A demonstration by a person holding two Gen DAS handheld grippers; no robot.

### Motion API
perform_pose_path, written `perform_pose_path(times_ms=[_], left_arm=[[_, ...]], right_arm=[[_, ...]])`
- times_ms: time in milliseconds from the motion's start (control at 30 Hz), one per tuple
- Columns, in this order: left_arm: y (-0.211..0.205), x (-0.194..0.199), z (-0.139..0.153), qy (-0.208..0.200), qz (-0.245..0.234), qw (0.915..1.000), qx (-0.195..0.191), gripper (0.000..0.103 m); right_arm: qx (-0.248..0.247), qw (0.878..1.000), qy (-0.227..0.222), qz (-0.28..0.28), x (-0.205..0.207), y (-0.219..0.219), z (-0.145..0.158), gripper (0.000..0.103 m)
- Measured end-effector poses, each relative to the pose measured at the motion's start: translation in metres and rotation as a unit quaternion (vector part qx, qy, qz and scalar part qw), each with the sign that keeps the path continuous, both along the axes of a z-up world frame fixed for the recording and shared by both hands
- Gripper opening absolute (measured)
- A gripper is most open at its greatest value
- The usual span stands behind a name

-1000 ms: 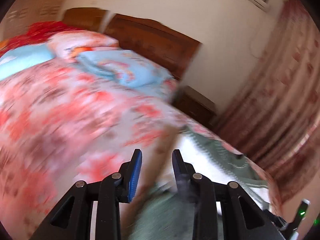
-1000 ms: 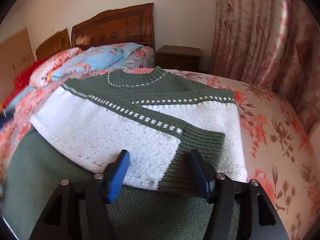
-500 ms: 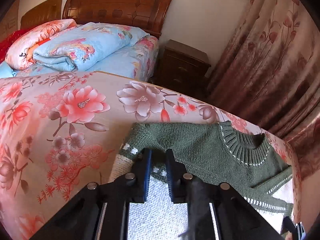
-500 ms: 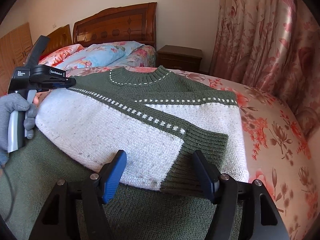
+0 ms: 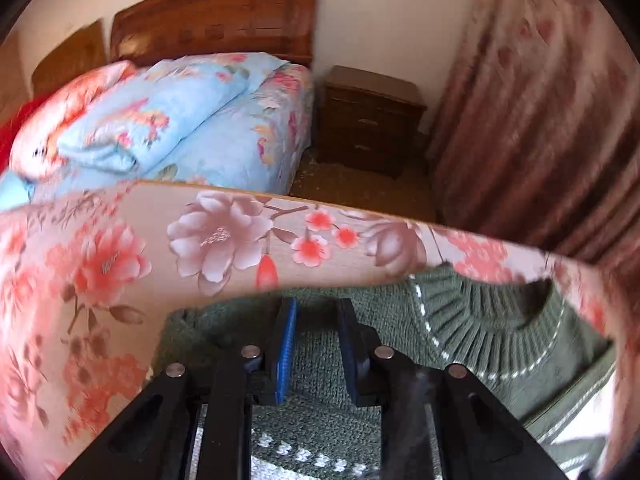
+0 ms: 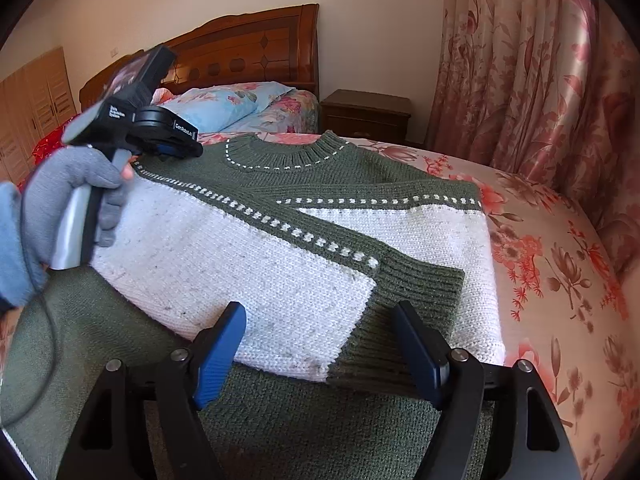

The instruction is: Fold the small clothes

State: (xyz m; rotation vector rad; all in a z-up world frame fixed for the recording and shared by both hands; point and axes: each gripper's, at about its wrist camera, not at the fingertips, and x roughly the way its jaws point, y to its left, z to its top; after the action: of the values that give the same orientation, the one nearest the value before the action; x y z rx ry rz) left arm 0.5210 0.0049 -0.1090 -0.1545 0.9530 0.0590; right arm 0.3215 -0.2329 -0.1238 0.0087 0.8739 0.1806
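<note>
One green-and-white knit sweater (image 6: 280,240) lies on the floral bedspread (image 6: 560,280), both sleeves already folded across its chest, the nearer sleeve's ribbed cuff (image 6: 408,292) just ahead of the right gripper (image 6: 320,348). That gripper hovers released, jaws wide, nothing between them. The left gripper (image 5: 314,344), carried by one gloved hand (image 6: 76,200), stands over the sweater's shoulder, beside the ribbed collar (image 5: 492,320); green knit shows between its narrow jaws, which are opening, though whether the pads pinch the fabric cannot be told. Step in hand, as judged: taking hold at the shoulder for the lengthwise fold. The next move likely calls for a firm pinch through both knit layers and a matching grasp by the right gripper, so the sleeves stay put. Beyond the tools: one wooden headboard (image 6: 248,52), one nightstand (image 6: 366,114), one floral curtain (image 6: 540,80)
</note>
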Motion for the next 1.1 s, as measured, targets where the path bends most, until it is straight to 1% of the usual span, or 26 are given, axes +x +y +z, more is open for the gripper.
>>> perform_pose_path(times_ms=[67, 167, 200, 233, 267, 333, 367, 400, 433, 467, 500, 567, 600, 633, 667, 700, 767, 833, 933, 1000, 1033, 1067, 1100], left_arm=[[0.002, -0.004, -0.002, -0.003, 0.009, 1.0, 0.002, 0.022], [0.003, -0.011, 0.001, 0.002, 0.054, 0.9981, 0.03, 0.022], [-0.002, -0.014, 0.006, -0.003, 0.051, 0.9984, 0.026, 0.022], [-0.011, -0.016, 0.011, -0.012, 0.032, 0.9992, 0.02, 0.022], [-0.028, -0.019, 0.019, -0.024, 0.001, 0.9995, 0.022, 0.022], [-0.074, -0.023, 0.032, -0.042, -0.088, 0.9948, 0.03, 0.022], [-0.097, -0.026, 0.035, -0.048, -0.136, 0.9892, 0.027, 0.022], [-0.122, -0.027, 0.036, -0.046, -0.189, 0.9807, 0.018, 0.022], [-0.141, -0.026, 0.036, -0.039, -0.224, 0.9738, 0.008, 0.022], [-0.16, -0.025, 0.033, -0.032, -0.251, 0.9676, 0.002, 0.022], [-0.18, -0.024, 0.028, -0.03, -0.272, 0.9619, 0.009, 0.022], [-0.206, -0.023, 0.017, -0.027, -0.295, 0.9547, 0.031, 0.022], [-0.218, -0.02, 0.009, -0.014, -0.308, 0.9507, 0.034, 0.022], [-0.23, -0.016, -0.001, 0.011, -0.321, 0.9463, 0.038, 0.023], [-0.237, -0.015, -0.003, -0.005, -0.324, 0.9446, 0.053, 0.023], [-0.244, -0.016, -0.003, -0.013, -0.328, 0.9417, 0.075, 0.025], [-0.252, -0.014, 0.0, -0.017, -0.329, 0.9394, 0.094, 0.025], [-0.26, -0.014, 0.0, -0.024, -0.334, 0.9353, 0.116, 0.026], [-0.269, -0.014, -0.001, -0.036, -0.334, 0.9324, 0.134, 0.027], [-0.269, -0.017, -0.003, -0.043, -0.334, 0.9324, 0.131, 0.027], [-0.266, -0.016, -0.002, -0.045, -0.331, 0.9348, 0.12, 0.027], [-0.257, -0.016, 0.0, -0.052, -0.325, 0.9382, 0.107, 0.027], [-0.246, -0.014, 0.003, -0.07, -0.307, 0.9449, 0.09, 0.027]], right_arm=[[0.002, 1.0, 0.001, 0.002, 0.0, 0.0, 0.0, 0.103], [0.003, 1.0, 0.001, 0.005, 0.0, 0.0, 0.0, 0.103], [0.005, 1.0, 0.001, 0.005, 0.0, 0.0, 0.0, 0.103], [0.007, 1.0, 0.001, 0.006, 0.0, 0.0, 0.0, 0.103], [0.007, 1.0, 0.001, 0.007, 0.0, 0.0, 0.0, 0.103], [0.008, 1.0, 0.001, 0.007, 0.0, 0.0, 0.0, 0.103], [0.009, 1.0, 0.001, 0.007, -0.001, 0.0, 0.0, 0.103], [0.009, 1.0, 0.001, 0.008, -0.001, 0.0, 0.001, 0.103], [0.011, 1.0, 0.001, 0.008, -0.001, -0.001, 0.001, 0.103], [0.012, 1.0, 0.001, 0.007, -0.001, -0.001, 0.001, 0.103], [0.012, 1.0, 0.001, 0.008, -0.001, -0.001, 0.001, 0.103], [0.013, 1.0, 0.001, 0.008, -0.001, -0.001, 0.001, 0.103], [0.013, 1.0, 0.001, 0.008, -0.001, -0.001, 0.001, 0.103], [0.015, 1.0, 0.0, 0.008, -0.001, -0.001, 0.001, 0.103], [0.016, 1.0, 0.001, 0.008, -0.001, -0.001, 0.001, 0.103], [0.017, 1.0, 0.001, 0.008, -0.001, -0.002, 0.001, 0.103], [0.02, 1.0, 0.001, 0.009, -0.001, -0.003, 0.001, 0.103], [0.021, 1.0, 0.002, 0.01, -0.001, -0.002, 0.001, 0.103], [0.023, 1.0, 0.002, 0.01, -0.002, -0.003, 0.001, 0.103], [0.025, 1.0, 0.002, 0.01, -0.002, -0.003, 0.001, 0.103], [0.025, 1.0, 0.002, 0.01, -0.002, -0.003, 0.001, 0.103], [0.025, 1.0, 0.002, 0.01, -0.002, -0.003, 0.001, 0.103], [0.025, 1.0, 0.002, 0.01, -0.002, -0.003, 0.001, 0.103]])
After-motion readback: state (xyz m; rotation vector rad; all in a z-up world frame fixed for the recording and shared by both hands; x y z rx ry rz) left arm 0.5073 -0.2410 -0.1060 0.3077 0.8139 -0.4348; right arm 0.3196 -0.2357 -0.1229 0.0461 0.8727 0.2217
